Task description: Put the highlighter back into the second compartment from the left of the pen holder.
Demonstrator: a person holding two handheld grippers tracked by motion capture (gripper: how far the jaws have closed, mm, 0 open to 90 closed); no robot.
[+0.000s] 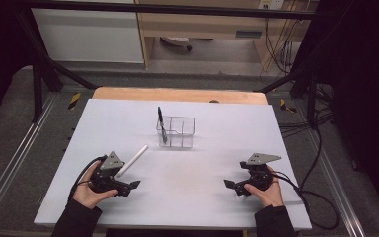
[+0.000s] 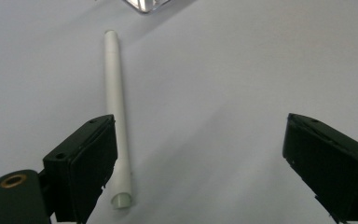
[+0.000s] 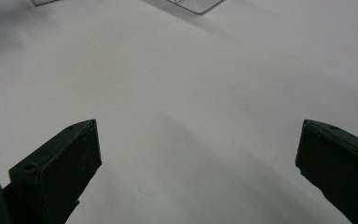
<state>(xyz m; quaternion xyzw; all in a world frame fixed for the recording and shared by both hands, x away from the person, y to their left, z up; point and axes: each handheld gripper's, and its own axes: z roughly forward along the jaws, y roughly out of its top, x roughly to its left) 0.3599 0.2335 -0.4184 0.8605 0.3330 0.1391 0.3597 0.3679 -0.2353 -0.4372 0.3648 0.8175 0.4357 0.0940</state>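
A lab: black metal frame [image 1: 44, 59] around the table [image 1: 227, 197], floor rails [image 1: 10, 163], trailing cables [image 1: 286, 49]

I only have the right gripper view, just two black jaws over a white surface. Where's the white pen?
Observer: The white pen lies flat on the table, beside the left gripper, whose jaws stand wide open.
Operator: Is anything in the clear holder?
Observer: A black pen stands tilted in the left compartment of the clear holder.
Operator: And my right gripper?
Observer: The right gripper rests low at the table's near right, jaws open and holding nothing, pointing towards the left one.
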